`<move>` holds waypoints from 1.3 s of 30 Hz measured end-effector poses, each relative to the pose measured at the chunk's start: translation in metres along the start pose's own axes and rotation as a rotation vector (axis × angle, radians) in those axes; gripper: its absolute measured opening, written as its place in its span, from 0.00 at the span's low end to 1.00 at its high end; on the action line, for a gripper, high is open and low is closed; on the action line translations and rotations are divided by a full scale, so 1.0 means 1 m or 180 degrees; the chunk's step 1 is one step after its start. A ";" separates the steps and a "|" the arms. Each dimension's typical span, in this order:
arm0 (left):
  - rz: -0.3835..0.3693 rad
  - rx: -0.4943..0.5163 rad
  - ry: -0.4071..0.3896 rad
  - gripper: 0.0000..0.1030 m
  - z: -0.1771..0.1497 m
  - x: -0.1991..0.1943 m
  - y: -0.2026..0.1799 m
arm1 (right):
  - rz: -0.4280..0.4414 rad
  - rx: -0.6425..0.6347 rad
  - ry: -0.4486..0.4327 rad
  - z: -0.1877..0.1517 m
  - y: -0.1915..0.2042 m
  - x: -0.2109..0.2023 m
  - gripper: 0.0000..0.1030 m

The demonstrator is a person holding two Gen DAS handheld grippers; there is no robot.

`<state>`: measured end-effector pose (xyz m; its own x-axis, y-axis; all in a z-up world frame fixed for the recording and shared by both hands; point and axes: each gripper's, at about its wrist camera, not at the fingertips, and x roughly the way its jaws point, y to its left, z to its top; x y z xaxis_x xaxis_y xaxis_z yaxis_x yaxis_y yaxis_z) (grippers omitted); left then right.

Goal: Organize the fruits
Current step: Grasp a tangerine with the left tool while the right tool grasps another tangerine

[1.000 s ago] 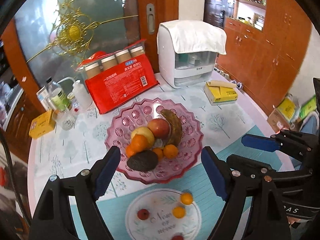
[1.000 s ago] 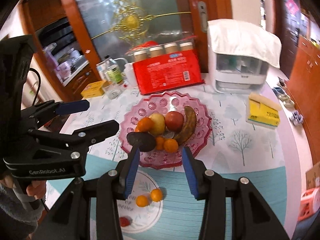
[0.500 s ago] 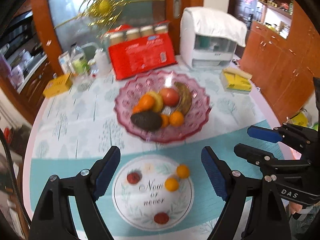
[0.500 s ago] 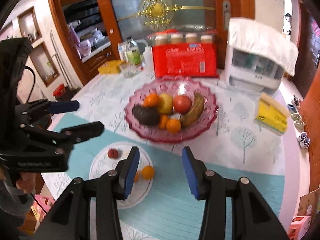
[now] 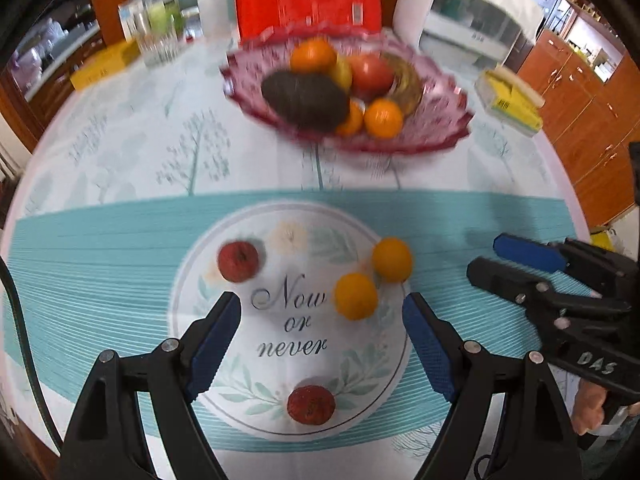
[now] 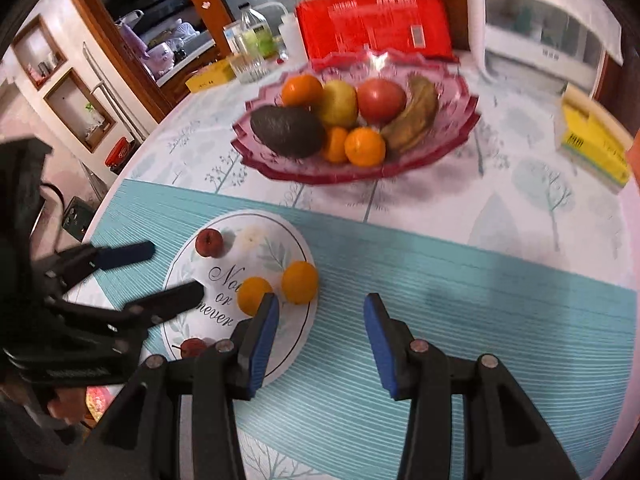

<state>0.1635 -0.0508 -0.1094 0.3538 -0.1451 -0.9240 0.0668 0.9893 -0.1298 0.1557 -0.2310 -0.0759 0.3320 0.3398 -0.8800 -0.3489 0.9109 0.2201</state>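
A pink glass fruit bowl (image 5: 432,136) (image 6: 452,136) holds an avocado (image 5: 304,98), oranges, an apple, a yellow fruit and a brown banana. In front of it a white printed circle (image 5: 288,320) (image 6: 224,280) on the teal mat carries two small oranges (image 5: 356,296) (image 5: 392,259) and two small red fruits (image 5: 239,261) (image 5: 311,405). My left gripper (image 5: 320,336) is open and empty, low over the circle, near the oranges. My right gripper (image 6: 320,332) is open and empty over the mat, just right of the oranges (image 6: 299,282).
Behind the bowl stand a red package (image 5: 308,4), a white appliance (image 6: 536,40), bottles and a glass (image 5: 160,28), and a yellow box (image 5: 102,70). A yellow pack (image 6: 592,144) lies at the right. The round table's edge curves at left and right.
Both grippers have pulled back from over the bowl and dropped lower toward the printed circle. The small fruits there now sit close to the fingers. Both stay open.
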 end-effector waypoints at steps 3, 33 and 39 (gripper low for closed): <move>-0.0022 0.0131 0.0093 0.78 -0.003 0.020 -0.002 | 0.0010 0.0050 0.0049 0.000 -0.002 0.013 0.43; -0.0407 0.0423 0.0285 0.32 0.011 0.069 -0.023 | 0.0160 0.0193 0.0394 0.014 -0.007 0.076 0.29; -0.0351 0.0411 0.0278 0.31 0.009 0.065 -0.023 | 0.0080 0.0245 0.0366 0.008 -0.018 0.066 0.29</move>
<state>0.1939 -0.0834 -0.1632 0.2557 -0.2451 -0.9352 0.2218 0.9564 -0.1900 0.1908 -0.2235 -0.1344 0.2199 0.3376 -0.9152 -0.2861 0.9193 0.2704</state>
